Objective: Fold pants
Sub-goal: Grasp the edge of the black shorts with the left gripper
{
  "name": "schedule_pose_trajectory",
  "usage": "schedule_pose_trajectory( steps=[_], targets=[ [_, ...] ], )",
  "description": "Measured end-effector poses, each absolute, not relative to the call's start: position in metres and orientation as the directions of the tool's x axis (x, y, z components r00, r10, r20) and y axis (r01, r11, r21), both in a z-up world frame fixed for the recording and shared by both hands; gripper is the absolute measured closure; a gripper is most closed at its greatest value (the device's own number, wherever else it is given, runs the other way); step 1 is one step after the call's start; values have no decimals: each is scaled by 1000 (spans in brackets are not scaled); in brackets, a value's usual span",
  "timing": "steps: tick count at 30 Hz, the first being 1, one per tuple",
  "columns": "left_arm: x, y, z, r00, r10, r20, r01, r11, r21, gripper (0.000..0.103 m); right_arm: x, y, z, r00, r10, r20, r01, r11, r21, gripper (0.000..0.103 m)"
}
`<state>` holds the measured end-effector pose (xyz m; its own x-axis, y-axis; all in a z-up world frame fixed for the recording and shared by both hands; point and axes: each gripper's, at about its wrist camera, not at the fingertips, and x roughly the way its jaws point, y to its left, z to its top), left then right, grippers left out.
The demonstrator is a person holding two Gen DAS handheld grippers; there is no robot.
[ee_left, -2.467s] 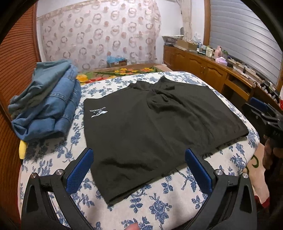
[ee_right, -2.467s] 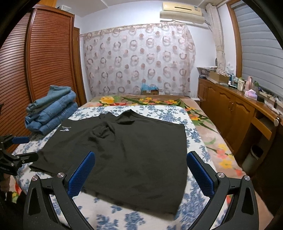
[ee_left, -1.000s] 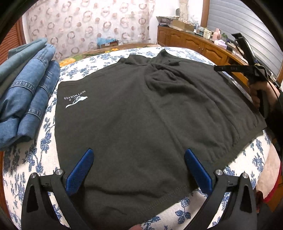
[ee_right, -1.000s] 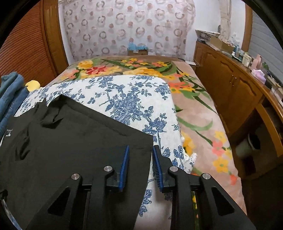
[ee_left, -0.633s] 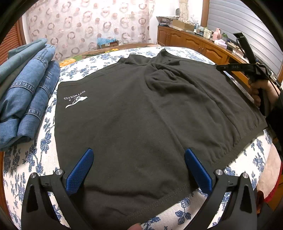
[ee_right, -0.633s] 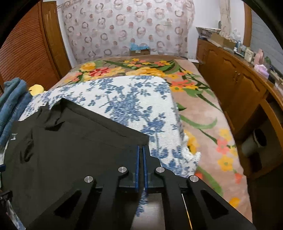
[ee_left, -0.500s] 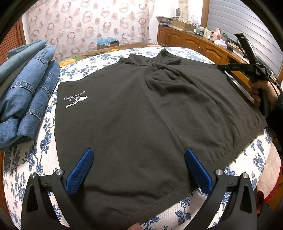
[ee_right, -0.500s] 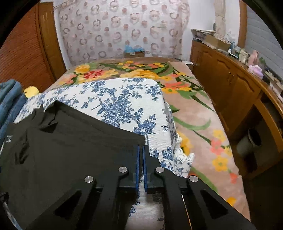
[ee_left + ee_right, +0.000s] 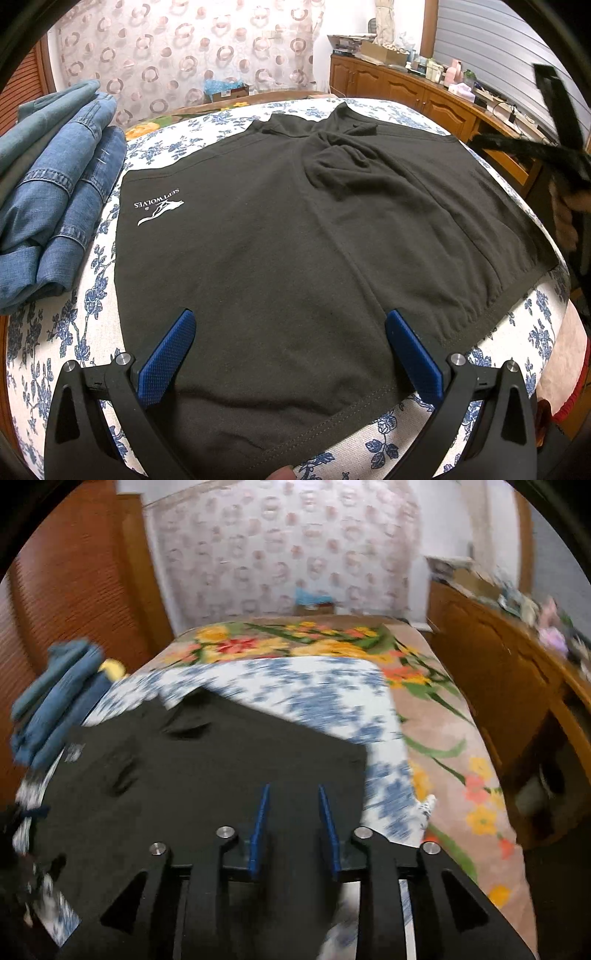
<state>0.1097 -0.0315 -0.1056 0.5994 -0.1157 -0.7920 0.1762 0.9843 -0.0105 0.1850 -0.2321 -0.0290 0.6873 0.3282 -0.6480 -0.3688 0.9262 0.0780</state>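
Dark pants (image 9: 295, 240) with a white logo lie spread flat on the blue-flowered bedspread (image 9: 88, 288). My left gripper (image 9: 291, 332) is wide open, its blue pads over the near hem. My right gripper (image 9: 293, 805) is partly open, with the pants (image 9: 203, 775) below its pads; the view is blurred. The right gripper also shows in the left wrist view (image 9: 554, 147), at the pants' far right edge.
A stack of folded jeans (image 9: 55, 184) lies at the left of the bed. A wooden cabinet (image 9: 424, 96) with clutter runs along the right wall. A flowered quilt (image 9: 314, 646) covers the far end of the bed.
My right gripper was shut at the pants' right corner and has now opened partway and moved over the cloth. The left gripper has stayed still and open.
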Motion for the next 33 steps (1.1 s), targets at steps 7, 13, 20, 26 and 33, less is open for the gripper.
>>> schedule_pose_trajectory(
  steps=[7, 13, 20, 26, 33],
  targets=[
    [110, -32, -106, 600, -116, -792, 176, 984, -10, 0, 137, -188, -47, 618, 414, -669, -517, 854, 51, 65],
    [109, -32, -106, 599, -116, -792, 177, 984, -10, 0, 117, -168, -59, 602, 404, -689, -549, 836, 11, 64],
    [109, -25, -104, 594, -111, -797, 179, 984, -4, 0, 116, -164, -69, 617, 363, -698, -533, 846, -31, 49],
    [88, 4, -89, 627, -143, -766, 156, 986, -57, 4, 110, -158, -67, 627, 354, -695, -518, 855, -32, 46],
    [61, 44, -91, 626, -144, -766, 97, 990, -107, 27, 108, -154, -66, 630, 351, -693, -511, 859, -29, 45]
  ],
)
